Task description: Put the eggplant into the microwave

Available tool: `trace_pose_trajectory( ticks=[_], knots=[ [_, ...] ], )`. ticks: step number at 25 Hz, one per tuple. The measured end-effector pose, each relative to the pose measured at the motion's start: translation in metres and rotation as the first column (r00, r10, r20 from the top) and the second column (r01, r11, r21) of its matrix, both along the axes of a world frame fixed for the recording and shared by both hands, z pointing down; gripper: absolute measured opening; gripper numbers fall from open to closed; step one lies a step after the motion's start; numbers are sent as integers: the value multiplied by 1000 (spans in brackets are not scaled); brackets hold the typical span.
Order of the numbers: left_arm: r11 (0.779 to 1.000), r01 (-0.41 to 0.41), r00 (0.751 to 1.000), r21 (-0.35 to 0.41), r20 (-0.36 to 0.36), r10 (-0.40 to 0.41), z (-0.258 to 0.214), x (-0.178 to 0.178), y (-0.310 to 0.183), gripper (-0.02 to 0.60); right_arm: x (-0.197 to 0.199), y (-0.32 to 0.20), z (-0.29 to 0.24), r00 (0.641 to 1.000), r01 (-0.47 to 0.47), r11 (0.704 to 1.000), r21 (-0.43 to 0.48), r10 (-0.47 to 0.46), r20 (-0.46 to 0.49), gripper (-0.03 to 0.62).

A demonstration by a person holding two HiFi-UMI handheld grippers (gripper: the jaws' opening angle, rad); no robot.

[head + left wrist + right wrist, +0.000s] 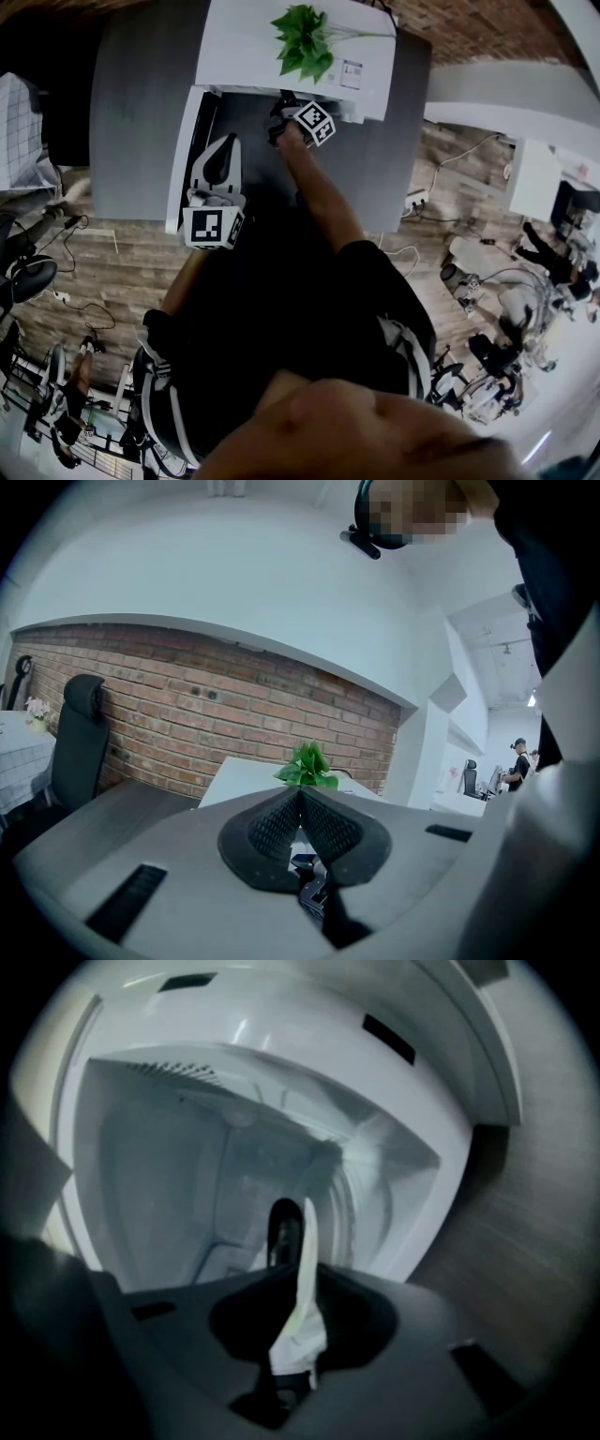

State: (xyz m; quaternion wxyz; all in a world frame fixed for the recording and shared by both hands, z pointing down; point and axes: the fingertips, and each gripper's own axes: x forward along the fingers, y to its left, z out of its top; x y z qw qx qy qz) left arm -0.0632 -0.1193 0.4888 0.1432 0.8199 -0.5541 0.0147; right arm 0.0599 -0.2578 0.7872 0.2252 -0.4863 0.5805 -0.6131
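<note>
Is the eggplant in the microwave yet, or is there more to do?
Nearly. Done: the door of the microwave stands open. In hand: the right gripper holds the eggplant inside the opening. To do, I think: set it down, let go, pull out. The left gripper is shut and empty.

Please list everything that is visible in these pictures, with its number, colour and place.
flat grey table: one, grey, on the wooden floor
white box-shaped microwave oven: one, white, on the table, door open
leafy green plant: one, green, on top of the microwave oven
thin dark-and-pale eggplant: one, dark and pale, at the microwave oven's opening
black office chair: one, black, by the red brick wall
left gripper: one, grey, black pads, shut, empty, near the open door
right gripper: one, grey, black pads, shut on the eggplant
</note>
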Motion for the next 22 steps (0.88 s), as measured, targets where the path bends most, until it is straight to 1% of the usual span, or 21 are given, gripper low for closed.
trace_pose_trajectory(
  ticks=[6,9,11,14,17,22],
  knots=[
    [1000,-8,1000,-8,-5,8,1,1,0,35,-2,-1,-7,986,60,998,21,-56,-156,109],
    [1000,-11,1000,-11,-5,11,1,1,-1,35,-3,-3,-10,970,92,995,33,-82,-229,143],
    [1000,-13,1000,-11,-6,13,2,1,-1,35,-4,-2,-11,955,119,992,39,-103,-279,153],
    [1000,-15,1000,-13,-6,14,3,2,-1,35,-6,-1,-11,924,170,984,52,-141,-354,169],
    [1000,-18,1000,-15,-7,18,4,3,-2,35,-9,1,-12,887,226,972,61,-179,-426,186],
    [1000,-20,1000,-20,-8,20,5,3,-2,35,-15,4,-13,814,331,941,71,-247,-526,209]
  ],
)
